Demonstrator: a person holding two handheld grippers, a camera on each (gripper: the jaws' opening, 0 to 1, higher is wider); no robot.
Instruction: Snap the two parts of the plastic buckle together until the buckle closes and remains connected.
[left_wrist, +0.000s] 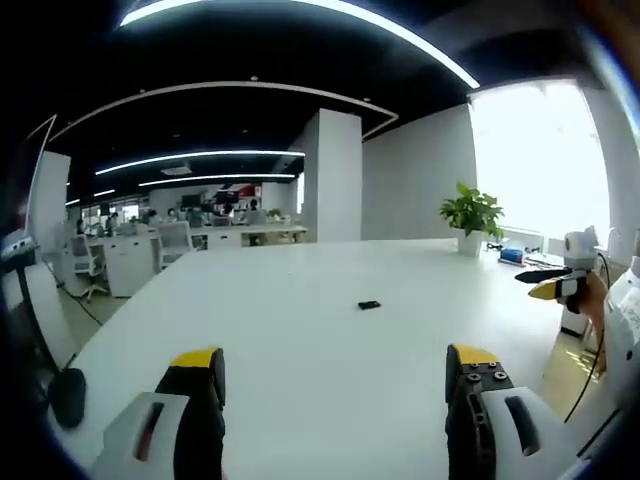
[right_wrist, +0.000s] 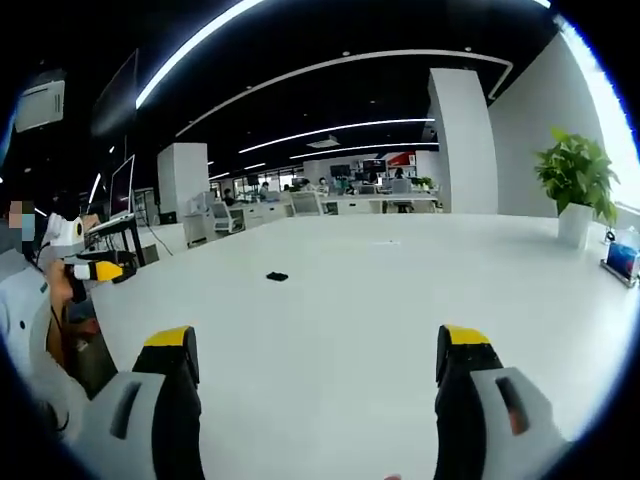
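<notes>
A small black buckle (left_wrist: 369, 304) lies alone on the white table (left_wrist: 300, 340), well ahead of my left gripper (left_wrist: 335, 360), which is open with nothing between its yellow-tipped jaws. My right gripper (right_wrist: 316, 340) is open and empty too, and the buckle (right_wrist: 277, 276) lies ahead of it, slightly left. The buckle is too small to tell whether it is one part or two joined. Each gripper also appears in the other's view, held by a person: the right gripper (left_wrist: 555, 285) at the table's right edge, the left gripper (right_wrist: 95, 270) at its left edge.
A potted plant (left_wrist: 472, 215) in a white pot stands at the table's far corner by the bright window, also seen as the plant (right_wrist: 578, 180). A blue object (right_wrist: 622, 258) sits near it. Office desks and chairs (left_wrist: 130, 255) lie beyond the table. A dark object (left_wrist: 67, 395) sits at the table's left edge.
</notes>
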